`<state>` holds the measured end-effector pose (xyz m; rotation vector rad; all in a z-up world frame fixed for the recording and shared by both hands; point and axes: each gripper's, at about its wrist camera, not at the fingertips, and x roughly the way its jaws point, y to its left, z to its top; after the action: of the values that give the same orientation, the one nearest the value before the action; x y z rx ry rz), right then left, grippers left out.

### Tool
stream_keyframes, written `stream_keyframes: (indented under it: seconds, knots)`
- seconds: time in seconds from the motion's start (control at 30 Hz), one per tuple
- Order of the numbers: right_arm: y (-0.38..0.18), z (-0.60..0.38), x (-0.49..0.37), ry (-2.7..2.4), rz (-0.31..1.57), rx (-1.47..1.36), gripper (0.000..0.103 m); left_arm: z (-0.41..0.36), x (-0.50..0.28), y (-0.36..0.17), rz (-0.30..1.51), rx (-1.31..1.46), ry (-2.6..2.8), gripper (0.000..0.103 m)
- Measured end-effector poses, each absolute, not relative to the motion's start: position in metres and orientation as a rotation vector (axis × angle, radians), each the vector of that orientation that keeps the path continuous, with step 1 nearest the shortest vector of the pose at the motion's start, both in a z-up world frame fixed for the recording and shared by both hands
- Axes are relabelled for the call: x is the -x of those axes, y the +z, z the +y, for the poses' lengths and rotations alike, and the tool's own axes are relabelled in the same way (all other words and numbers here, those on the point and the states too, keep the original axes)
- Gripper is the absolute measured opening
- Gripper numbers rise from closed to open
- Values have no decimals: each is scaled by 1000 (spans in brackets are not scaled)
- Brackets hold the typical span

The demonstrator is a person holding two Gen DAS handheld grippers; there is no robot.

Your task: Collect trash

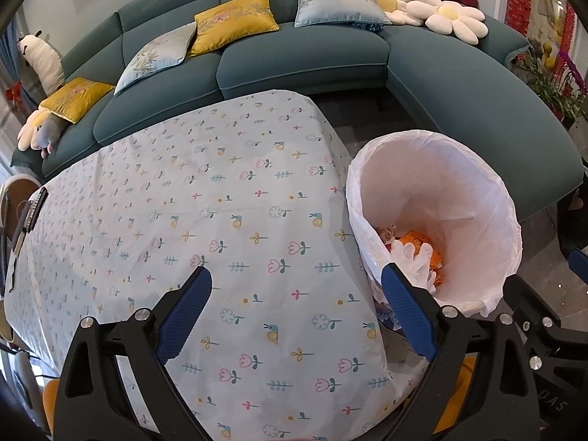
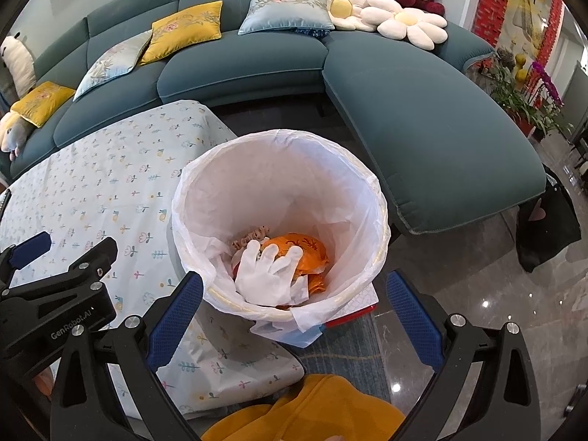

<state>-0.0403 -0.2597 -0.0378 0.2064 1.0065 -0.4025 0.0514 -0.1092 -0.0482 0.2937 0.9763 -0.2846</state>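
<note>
A round bin lined with a white bag [image 2: 371, 198] stands on the floor beside the table; it also shows in the left wrist view [image 1: 511, 213]. Inside lie a white disposable glove [image 2: 264, 272], an orange wrapper [image 2: 305, 248] and a brownish scrap [image 2: 253, 237]. My right gripper [image 2: 294, 286] is open and empty, held above the bin's near rim. My left gripper [image 1: 296, 281] is open and empty over the table with the floral cloth [image 1: 220, 220], left of the bin. The left gripper also shows at the left edge of the right wrist view [image 2: 33, 246].
A teal sectional sofa [image 2: 422, 117] with cushions and flower pillows curves behind the table and bin. A dark remote-like object [image 1: 31, 213] lies at the table's far left edge. A yellow garment [image 2: 312, 408] is below the right gripper. Glossy floor [image 2: 514, 312] lies to the right.
</note>
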Motion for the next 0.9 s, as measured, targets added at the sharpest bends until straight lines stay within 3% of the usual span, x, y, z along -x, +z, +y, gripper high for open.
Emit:
stream_keyframes:
  seconds: [0.9]
  knots:
    - [-40, -261, 41, -407, 1010, -205, 96, -113, -49, -46, 952, -313, -307, 89]
